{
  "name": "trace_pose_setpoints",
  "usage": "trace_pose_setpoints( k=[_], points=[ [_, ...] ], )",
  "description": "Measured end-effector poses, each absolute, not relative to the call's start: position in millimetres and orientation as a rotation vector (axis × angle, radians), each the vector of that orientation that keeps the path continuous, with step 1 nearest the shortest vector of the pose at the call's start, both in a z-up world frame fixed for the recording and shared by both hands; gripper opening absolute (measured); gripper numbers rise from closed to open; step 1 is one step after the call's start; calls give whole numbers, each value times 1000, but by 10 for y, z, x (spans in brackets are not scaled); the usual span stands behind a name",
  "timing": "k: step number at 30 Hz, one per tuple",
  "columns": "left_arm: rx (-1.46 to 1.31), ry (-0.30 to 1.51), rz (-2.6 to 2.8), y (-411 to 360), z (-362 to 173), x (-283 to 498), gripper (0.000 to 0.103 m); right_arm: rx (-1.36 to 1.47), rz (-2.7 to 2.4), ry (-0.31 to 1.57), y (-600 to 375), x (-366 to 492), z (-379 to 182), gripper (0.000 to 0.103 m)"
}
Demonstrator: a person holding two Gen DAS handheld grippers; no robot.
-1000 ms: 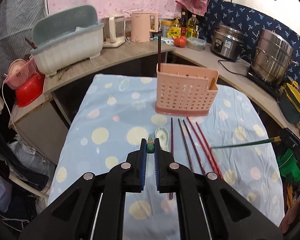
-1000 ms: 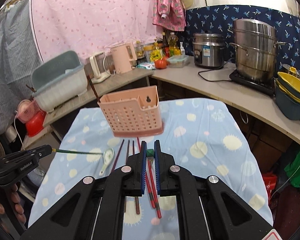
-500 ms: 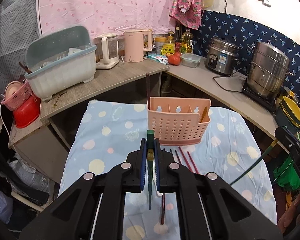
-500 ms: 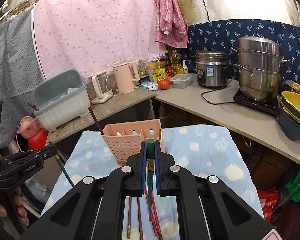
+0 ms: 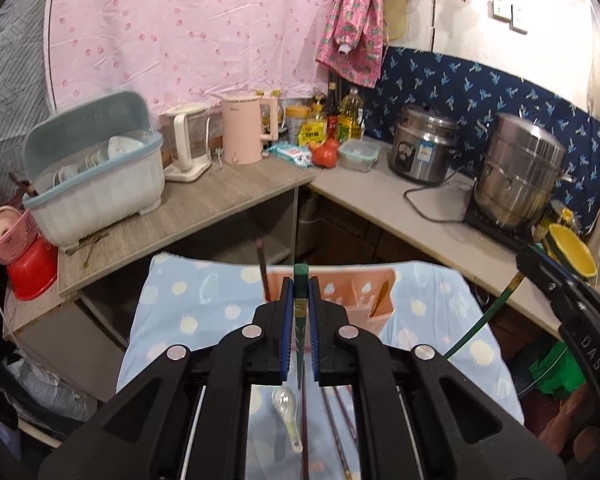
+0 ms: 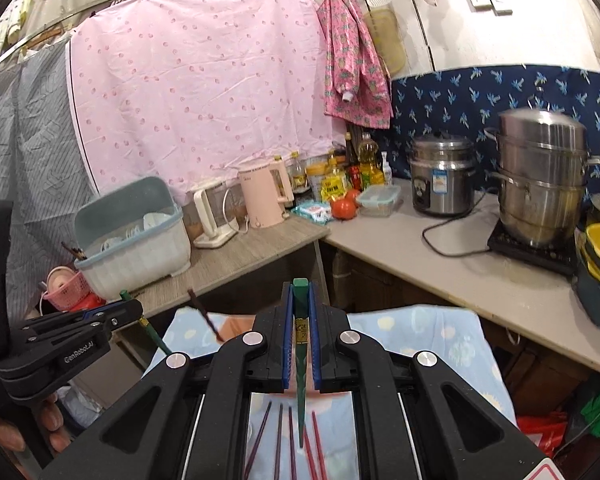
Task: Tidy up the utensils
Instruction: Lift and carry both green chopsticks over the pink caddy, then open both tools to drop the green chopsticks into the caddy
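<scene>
My left gripper (image 5: 300,284) is shut on a green chopstick (image 5: 299,344) that hangs down between its pads, above the blue dotted tablecloth (image 5: 188,312). My right gripper (image 6: 300,288) is shut on a second green chopstick (image 6: 300,392), which also points down. Beyond the left fingers stands the pink utensil caddy (image 5: 364,292), partly hidden, with one dark chopstick (image 5: 262,268) upright in it. A white spoon (image 5: 286,404) and several dark and red chopsticks (image 6: 278,440) lie on the cloth below. Each gripper shows at the edge of the other's view.
An L-shaped counter runs behind the table. It carries a dish rack (image 5: 96,184), a pink kettle (image 5: 246,128), a rice cooker (image 5: 424,148), a steel steamer pot (image 5: 520,176) and yellow bowls (image 5: 572,252). A red basin (image 5: 32,272) sits low on the left.
Both grippers have risen from the cloth, each with a green chopstick. The chopsticks now hang down instead of lying level. The caddy has sunk lower in both views.
</scene>
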State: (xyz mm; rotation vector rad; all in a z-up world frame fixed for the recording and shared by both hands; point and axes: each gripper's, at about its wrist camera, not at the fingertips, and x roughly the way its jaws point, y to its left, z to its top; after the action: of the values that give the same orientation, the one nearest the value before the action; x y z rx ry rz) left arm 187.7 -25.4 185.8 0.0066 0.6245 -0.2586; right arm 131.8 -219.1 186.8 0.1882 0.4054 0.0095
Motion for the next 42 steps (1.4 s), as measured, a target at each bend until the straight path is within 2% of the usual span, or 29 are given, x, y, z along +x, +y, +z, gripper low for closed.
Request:
trace_pose_setpoints(
  k=[8,14,20,27,35,38,40,42],
  points=[
    [-14,528,-256,-271,2359,2273,7,190,5,355,-2182,1820,2151,7],
    [-13,498,-239,-324,2468,2578,7,141,-34,327,-2139,2180,2239,7],
    [-4,507,-236,-351,2183,2873,7,130,-40,384,-2145,2503,1893,7],
    [10,606,-234,-371,1609,3039,7,161,-39,484,-2217,2659,1389,7],
    [33,666,-207,-393,1229,3075,7,164,-60,531,-2262,2672,1135,8],
    [47,658,-182,-395,1182,3041,9,177,-73,528,-2305,2627,1102,14],
    [51,656,-173,-395,1166,3022,13,184,-78,524,-2327,2593,1101,27],
    [56,643,-168,-404,1173,2998,22,190,-84,515,-2344,2545,1112,35]
  ],
)
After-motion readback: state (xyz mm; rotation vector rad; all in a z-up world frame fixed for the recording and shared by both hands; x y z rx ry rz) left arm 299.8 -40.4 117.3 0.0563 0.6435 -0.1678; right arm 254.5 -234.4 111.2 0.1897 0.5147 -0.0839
